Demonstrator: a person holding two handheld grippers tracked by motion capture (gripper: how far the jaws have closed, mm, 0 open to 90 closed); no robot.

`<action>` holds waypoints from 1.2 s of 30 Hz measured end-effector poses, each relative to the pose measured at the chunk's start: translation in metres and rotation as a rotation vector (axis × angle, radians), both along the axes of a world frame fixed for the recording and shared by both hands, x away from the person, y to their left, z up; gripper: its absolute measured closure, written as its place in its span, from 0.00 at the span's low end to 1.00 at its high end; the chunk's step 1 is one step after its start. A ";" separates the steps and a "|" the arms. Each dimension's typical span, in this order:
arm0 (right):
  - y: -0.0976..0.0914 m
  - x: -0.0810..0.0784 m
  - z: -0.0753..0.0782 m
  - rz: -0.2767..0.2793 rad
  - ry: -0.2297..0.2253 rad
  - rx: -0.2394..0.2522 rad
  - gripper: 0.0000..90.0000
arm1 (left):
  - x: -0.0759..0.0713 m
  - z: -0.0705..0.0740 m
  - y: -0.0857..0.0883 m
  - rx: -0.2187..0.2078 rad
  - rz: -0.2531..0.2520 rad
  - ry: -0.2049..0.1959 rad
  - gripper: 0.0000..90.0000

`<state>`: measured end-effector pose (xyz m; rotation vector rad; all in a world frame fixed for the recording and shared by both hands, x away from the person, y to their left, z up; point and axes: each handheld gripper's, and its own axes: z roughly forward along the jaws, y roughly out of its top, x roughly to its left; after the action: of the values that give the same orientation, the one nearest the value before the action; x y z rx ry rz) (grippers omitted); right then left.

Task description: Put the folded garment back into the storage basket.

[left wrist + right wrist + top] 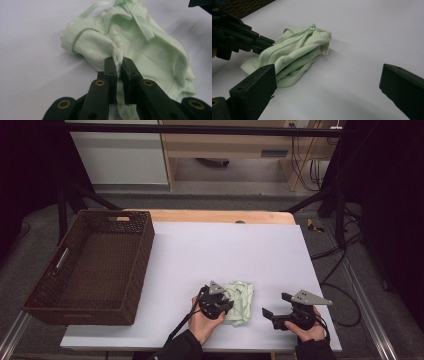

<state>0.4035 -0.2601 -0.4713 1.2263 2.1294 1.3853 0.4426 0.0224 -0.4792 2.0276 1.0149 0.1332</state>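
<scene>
The left gripper (119, 65) pinches a fold of the crumpled pale-green cotton garment (140, 47); lift slowly, keeping that fold deep. The right gripper (281, 306), jaws spread, waits near right.

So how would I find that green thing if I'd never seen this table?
Start at the big brown woven basket on the left of the white table. Look right, to the near edge, between the two black grippers. The crumpled pale green cloth lies there, pinched by the left gripper; it's the only soft, light-coloured thing.
</scene>
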 end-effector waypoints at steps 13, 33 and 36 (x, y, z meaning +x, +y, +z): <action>-0.001 0.000 0.000 -0.006 -0.006 0.004 0.02 | -0.001 0.020 0.000 -0.017 -0.024 -0.053 0.93; -0.001 0.000 0.000 -0.006 -0.011 0.004 0.02 | -0.004 0.058 0.004 -0.007 -0.086 -0.139 0.93; -0.001 0.000 0.000 -0.006 -0.012 0.004 0.02 | -0.004 0.062 0.006 -0.006 -0.089 -0.143 0.93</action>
<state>0.4036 -0.2613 -0.4713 1.2219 2.1150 1.3914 0.4389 0.0286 -0.4167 2.0224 0.8340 0.2246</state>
